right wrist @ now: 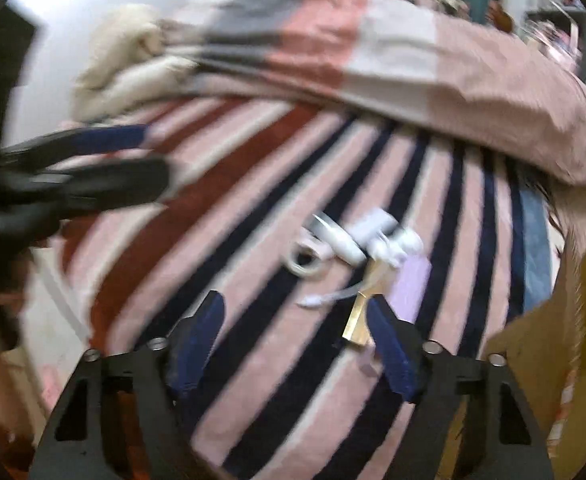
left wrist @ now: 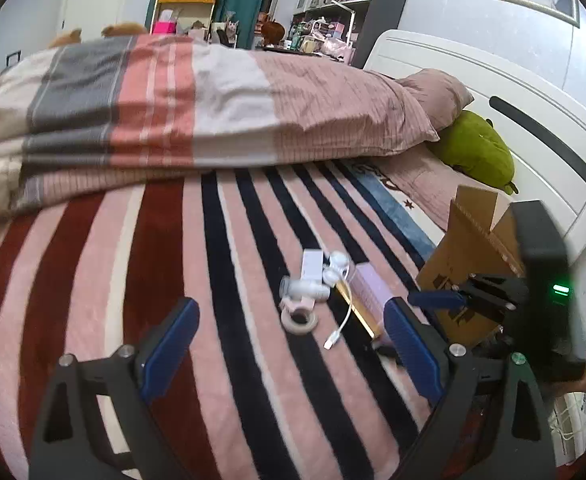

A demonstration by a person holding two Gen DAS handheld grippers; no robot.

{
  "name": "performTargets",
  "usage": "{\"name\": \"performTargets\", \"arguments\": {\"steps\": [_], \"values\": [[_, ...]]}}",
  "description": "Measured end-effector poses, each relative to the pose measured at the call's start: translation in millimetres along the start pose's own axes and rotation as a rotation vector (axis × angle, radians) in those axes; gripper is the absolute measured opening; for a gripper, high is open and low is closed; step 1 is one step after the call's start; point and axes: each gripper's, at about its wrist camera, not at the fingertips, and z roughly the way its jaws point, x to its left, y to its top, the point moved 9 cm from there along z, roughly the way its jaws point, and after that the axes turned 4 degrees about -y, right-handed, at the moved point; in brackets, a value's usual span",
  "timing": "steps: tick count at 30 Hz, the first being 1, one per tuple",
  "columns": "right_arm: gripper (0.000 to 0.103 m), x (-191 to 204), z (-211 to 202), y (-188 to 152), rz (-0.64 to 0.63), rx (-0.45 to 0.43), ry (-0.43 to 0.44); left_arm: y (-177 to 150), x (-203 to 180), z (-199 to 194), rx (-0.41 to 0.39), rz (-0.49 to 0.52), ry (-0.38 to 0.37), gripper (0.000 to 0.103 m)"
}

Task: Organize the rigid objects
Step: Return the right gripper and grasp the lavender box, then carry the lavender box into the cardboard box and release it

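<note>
Counting one tape roll (left wrist: 299,321), one lilac box (left wrist: 367,294), one cable (left wrist: 339,328) at twelve o'clock; my left gripper (left wrist: 289,354) and right gripper (right wrist: 293,344) gape wide, empty.

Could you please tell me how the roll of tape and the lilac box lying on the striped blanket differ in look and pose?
The roll of tape is a small beige ring lying flat, its hole facing up; the lilac box is long, rectangular and closed, with a gold edge. The tape sits left of the white cable, the box right of it, nearer the cardboard box. Both rest on the striped blanket, ungripped.
</note>
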Motion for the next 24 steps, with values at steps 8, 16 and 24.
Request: {"name": "performTargets", "arguments": {"steps": [8,16,24], "values": [[0.037,-63,54,-20,0.137,0.090,-0.263,-21,12,11,0.016,-0.039,-0.029,0.092],[0.024,-71,74,-30,0.194,0.164,-0.215,-24,12,13,0.025,-0.055,-0.039,0.092],[0.021,-42,35,-10,0.080,0.060,-0.146,-10,-9,15,0.023,-0.050,-0.112,0.092]]}}
